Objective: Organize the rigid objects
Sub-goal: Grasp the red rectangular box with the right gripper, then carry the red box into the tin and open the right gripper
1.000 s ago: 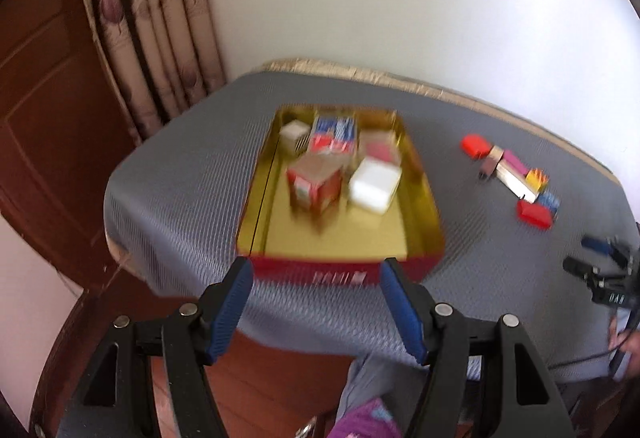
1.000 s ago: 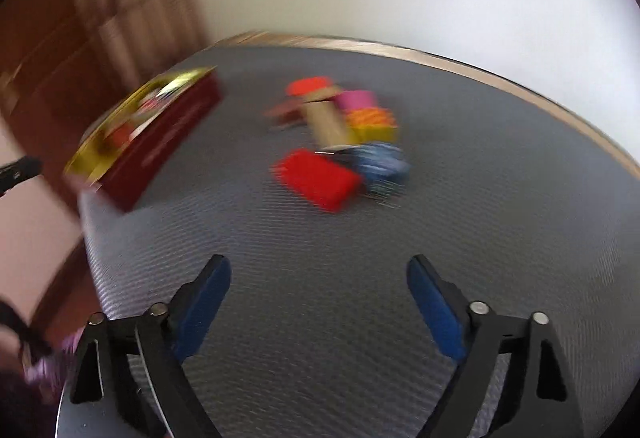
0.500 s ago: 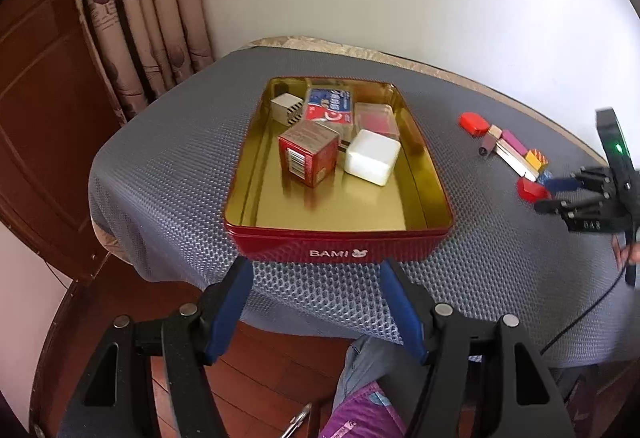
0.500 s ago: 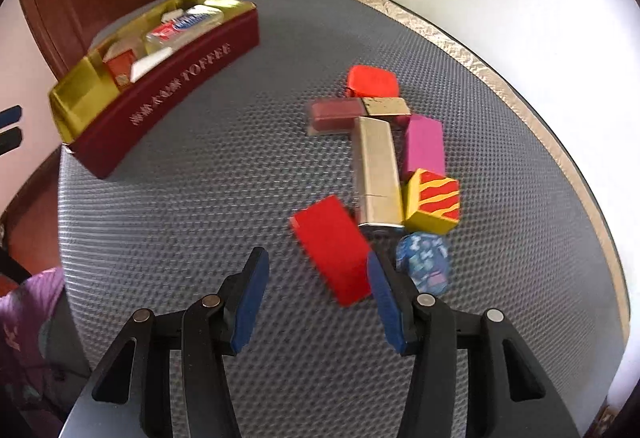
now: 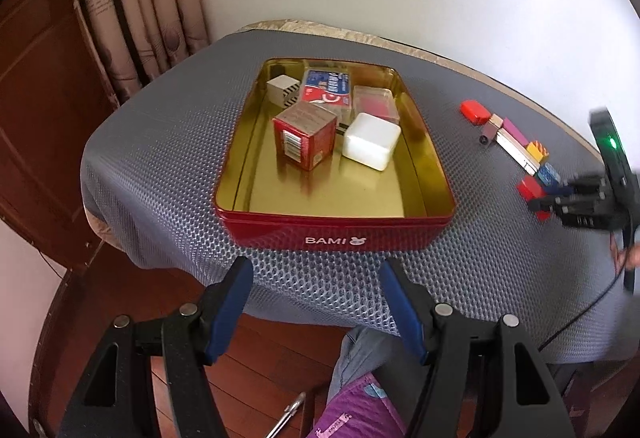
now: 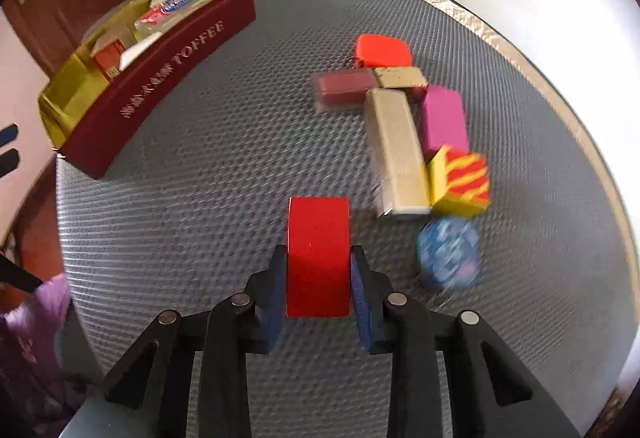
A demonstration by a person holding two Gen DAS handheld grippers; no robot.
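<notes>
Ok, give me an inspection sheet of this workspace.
Surface: table under a grey mesh cover.
Job's things: red block in the right gripper; red tin with five boxes inside.
Clutter: other small blocks bunched beside the red block.
Grippers: right gripper has just closed on the red block; left gripper open, nothing between its jaws, at the table's near edge.
Cables: black cable trailing from the right gripper.
Surroundings: curtain, white wall, wood floor.
</notes>
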